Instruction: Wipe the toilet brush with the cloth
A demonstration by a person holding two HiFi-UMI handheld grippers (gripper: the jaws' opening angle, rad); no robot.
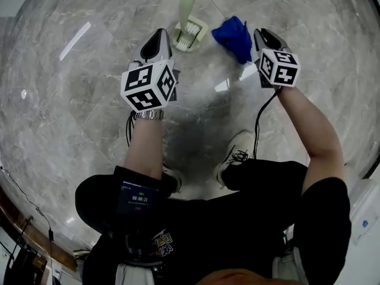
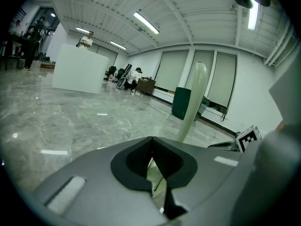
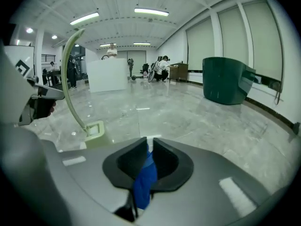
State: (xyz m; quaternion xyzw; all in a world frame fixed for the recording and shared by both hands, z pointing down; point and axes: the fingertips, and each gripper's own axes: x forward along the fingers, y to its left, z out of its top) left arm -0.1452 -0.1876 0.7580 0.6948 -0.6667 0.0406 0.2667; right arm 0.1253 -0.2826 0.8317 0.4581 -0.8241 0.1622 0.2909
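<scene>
A pale green toilet brush [image 1: 189,5] stands in its square holder [image 1: 190,34] on the marble floor. My left gripper [image 1: 160,34] hovers just left of the holder. Its jaws meet at the tips, and the handle [image 2: 194,100] rises close beyond them without being clamped. A blue cloth [image 1: 234,36] hangs bunched from my right gripper [image 1: 256,39], to the right of the brush. That gripper's pads are shut on the cloth [image 3: 145,178]. In the right gripper view the curved handle [image 3: 66,79] and the holder [image 3: 95,130] stand to the left, apart from the cloth.
A dark green bin [image 3: 228,86] stands by the window wall, also seen as the bin [image 2: 181,102] behind the handle. A white counter [image 2: 77,69] and several people are far off. My shoes [image 1: 234,153] are on the floor below the grippers.
</scene>
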